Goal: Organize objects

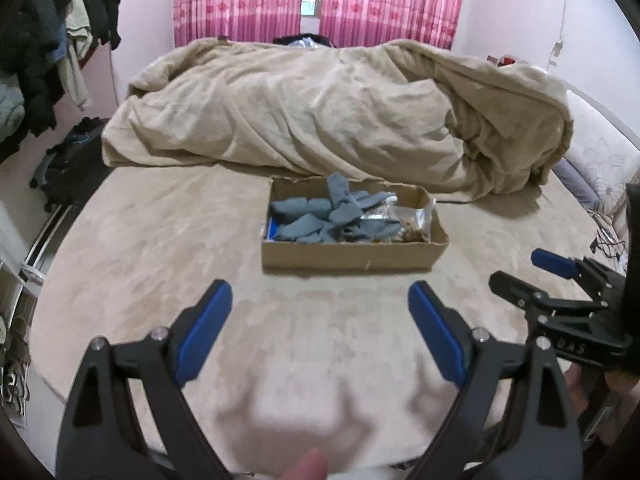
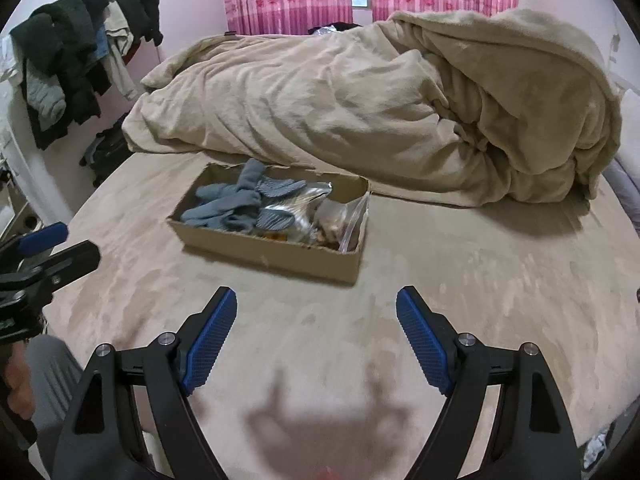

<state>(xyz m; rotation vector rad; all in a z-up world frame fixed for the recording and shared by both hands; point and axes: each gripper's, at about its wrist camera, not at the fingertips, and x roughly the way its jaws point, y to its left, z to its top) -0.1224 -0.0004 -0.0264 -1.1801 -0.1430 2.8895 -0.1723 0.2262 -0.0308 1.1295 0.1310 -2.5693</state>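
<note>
Room: pink walls, pink curtains, clothes hung at the left; I am working over a bed with a tan cover.
Quilt: bunched in a heap along the far side of the bed, just behind the box.
Box: open cardboard box sits on the bed ahead of both grippers, near the middle.
Contents: grey-blue socks piled in the box's left part, a clear bag of something brownish in the right part; I cannot tell what the bag holds.
Left gripper: fingers spread wide, nothing between them, hovering over bare bed short of the box.
Right gripper: fingers likewise spread and empty, beside the left one, also short of the box.
Progress: I see no loose items on the bed outside the box, so I judge the gathering largely done.
Left to do: possibly sorting the tangled socks inside the box, or moving the box; the pictures do not settle which.
</note>
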